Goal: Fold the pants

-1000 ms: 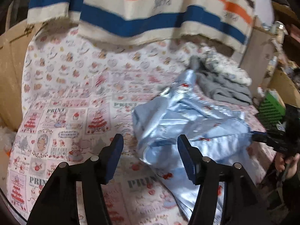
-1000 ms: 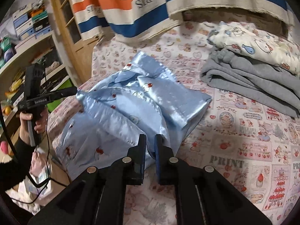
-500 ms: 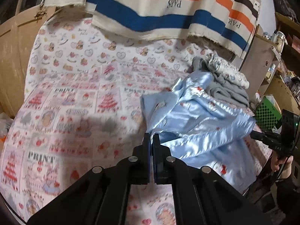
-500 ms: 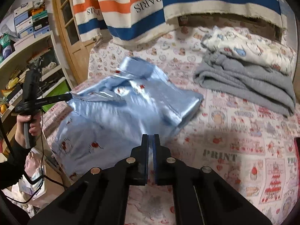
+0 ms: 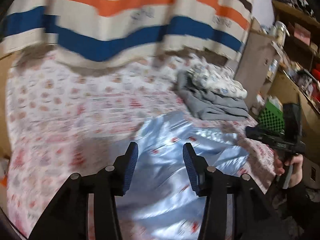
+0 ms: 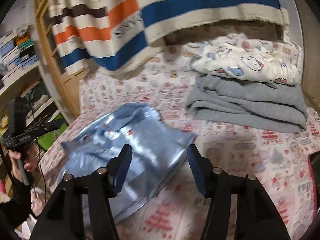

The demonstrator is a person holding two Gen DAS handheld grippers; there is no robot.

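Shiny light-blue satin pants (image 5: 180, 160) with small red prints lie crumpled on the patterned bed sheet (image 5: 70, 110). They also show in the right wrist view (image 6: 130, 140). My left gripper (image 5: 160, 156) is open and empty above the pants. My right gripper (image 6: 159, 158) is open and empty, just above the near edge of the pants. The right gripper's body shows at the right of the left wrist view (image 5: 280, 142), and the left gripper's body at the left of the right wrist view (image 6: 30, 132). Both views are motion-blurred.
A stack of folded clothes, grey (image 6: 250, 106) under white printed (image 6: 250, 62), sits at the back right of the bed. A striped blanket (image 5: 120, 20) hangs behind. Shelves (image 6: 18, 60) and a green box (image 5: 272, 118) stand beside the bed.
Both grippers were shut on the pants half a second ago; both have opened and let go. The pants have dropped flatter onto the bed, and both cameras have pulled back.
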